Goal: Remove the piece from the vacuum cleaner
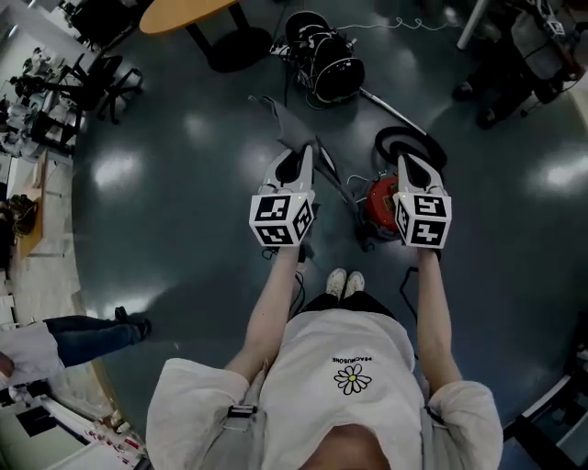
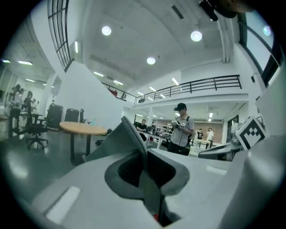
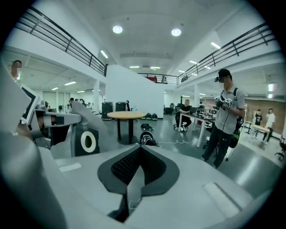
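The red vacuum cleaner (image 1: 378,204) stands on the dark floor just ahead of the person's feet, under my right gripper (image 1: 407,162). Its black hose ring (image 1: 410,141) and metal tube (image 1: 391,108) lie beyond it. My left gripper (image 1: 303,154) is shut on a grey wedge-shaped piece (image 1: 287,124), held up off the floor to the left of the vacuum. That grey piece (image 2: 118,139) rises from between the jaws in the left gripper view. The right gripper view shows the grey piece (image 3: 85,134) at its left, with a white ring on its side. My right gripper (image 3: 135,179) is shut and empty.
Black bags (image 1: 326,57) with cables lie further ahead, near a round wooden table (image 1: 188,13). Office chairs (image 1: 99,81) and desks line the left. A person in jeans (image 1: 87,332) stands at the lower left. Another person (image 3: 225,118) stands ahead to the right.
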A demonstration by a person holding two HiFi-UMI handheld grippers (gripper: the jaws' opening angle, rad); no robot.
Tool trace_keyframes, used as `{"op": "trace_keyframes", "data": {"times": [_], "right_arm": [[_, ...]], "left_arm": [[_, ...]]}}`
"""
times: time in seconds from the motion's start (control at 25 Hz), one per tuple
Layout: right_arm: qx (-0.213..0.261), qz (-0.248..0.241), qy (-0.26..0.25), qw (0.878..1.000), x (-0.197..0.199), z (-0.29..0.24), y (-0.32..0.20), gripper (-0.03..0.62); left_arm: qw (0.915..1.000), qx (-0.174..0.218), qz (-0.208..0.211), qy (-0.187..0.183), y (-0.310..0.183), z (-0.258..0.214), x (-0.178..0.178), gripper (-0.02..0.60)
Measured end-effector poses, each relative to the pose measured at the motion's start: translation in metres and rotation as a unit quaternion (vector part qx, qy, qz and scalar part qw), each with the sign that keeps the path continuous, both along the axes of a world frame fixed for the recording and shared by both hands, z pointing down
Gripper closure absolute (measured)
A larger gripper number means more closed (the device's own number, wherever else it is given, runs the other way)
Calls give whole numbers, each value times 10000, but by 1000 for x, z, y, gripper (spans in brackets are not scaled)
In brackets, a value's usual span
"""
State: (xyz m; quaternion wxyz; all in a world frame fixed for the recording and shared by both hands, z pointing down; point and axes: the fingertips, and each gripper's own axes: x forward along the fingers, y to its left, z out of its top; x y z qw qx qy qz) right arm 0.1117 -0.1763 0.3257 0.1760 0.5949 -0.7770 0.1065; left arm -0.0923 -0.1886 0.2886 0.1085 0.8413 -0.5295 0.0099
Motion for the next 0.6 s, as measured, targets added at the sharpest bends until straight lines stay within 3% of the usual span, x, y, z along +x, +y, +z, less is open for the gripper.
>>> {"op": "trace_keyframes", "data": {"times": [0.28,0.6], "right_arm": [[830,-173,-657,9942,-5,-91,23,571],[1180,-376,-821,9889,-17,-122,31,571]], "left_arm": [[9953,949,189,91,19,-92,5,552],[9893,1454,128,30,24,-141,10,551]]}}
